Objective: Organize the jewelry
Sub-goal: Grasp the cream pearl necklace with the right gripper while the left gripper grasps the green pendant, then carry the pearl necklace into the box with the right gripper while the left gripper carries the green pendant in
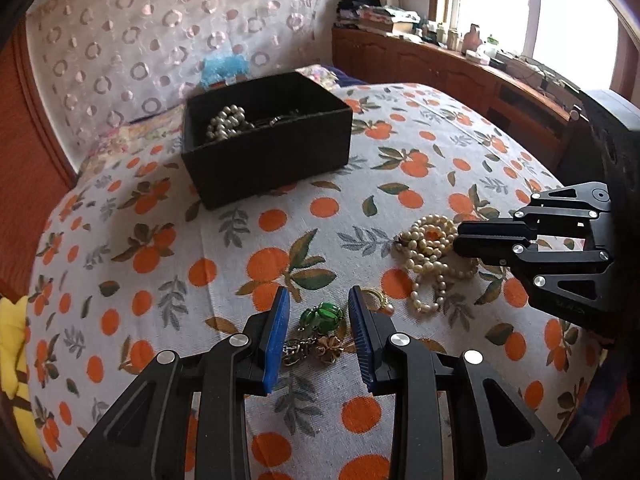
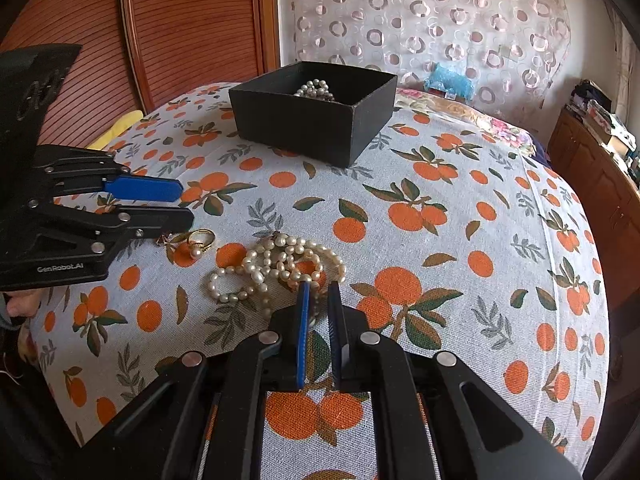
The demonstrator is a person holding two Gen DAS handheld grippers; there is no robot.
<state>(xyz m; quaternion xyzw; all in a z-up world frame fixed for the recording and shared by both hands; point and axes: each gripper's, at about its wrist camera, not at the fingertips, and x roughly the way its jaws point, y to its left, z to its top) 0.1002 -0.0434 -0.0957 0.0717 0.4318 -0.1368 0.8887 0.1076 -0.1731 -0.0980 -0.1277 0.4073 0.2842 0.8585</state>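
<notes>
A black box stands on the orange-print cloth and holds a pearl strand. My left gripper is open, its fingers either side of a green brooch with a gold chain piece. A gold pearl ring lies just right of it. A cream pearl necklace lies heaped further right. My right gripper is nearly shut at the necklace's near edge; a strand seems to lie between its fingers.
The cloth covers a rounded bed top. A wooden headboard and patterned curtain stand behind. A wooden cabinet with clutter runs along the window side. A yellow item lies at the cloth's left edge.
</notes>
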